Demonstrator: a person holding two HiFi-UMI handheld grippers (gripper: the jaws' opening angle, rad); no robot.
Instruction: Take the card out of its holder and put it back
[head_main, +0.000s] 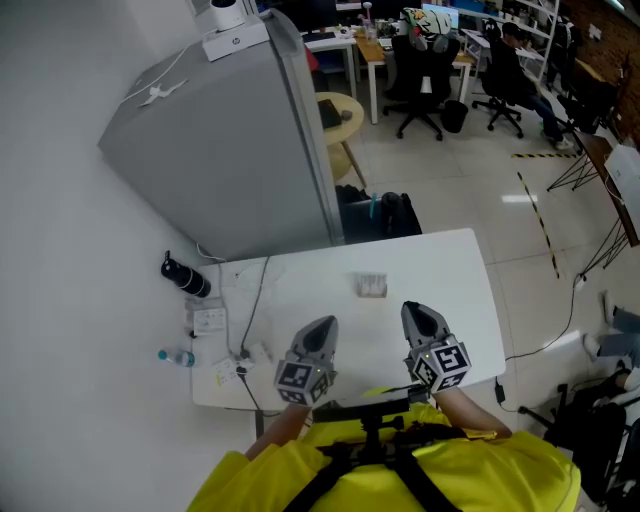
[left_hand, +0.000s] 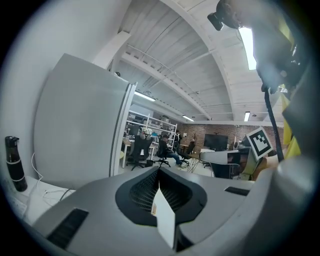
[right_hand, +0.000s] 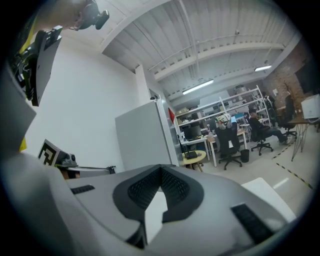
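Ahead, card holder (head_main: 370, 286) on table (head_main: 455, 262), apart from left gripper (head_main: 321, 326) and right gripper (head_main: 417, 311), both jaws pressed together.

Card holder (head_main: 371, 286) mid table (head_main: 462, 272); L claw (head_main: 321, 326), R claw (head_main: 418, 312) at near edge

Place: we read this as an open-plan office workspace.
Seating: we see black swivel office chairs (head_main: 420, 75) at pale wooden desks (head_main: 372, 50).
Storage: tall white metal shelving racks (right_hand: 240, 107).
Shell: red brick wall (left_hand: 200, 134), long ceiling strip light (right_hand: 197, 86).
Floor: black-and-yellow striped tape (head_main: 540, 225) on pale tiles.
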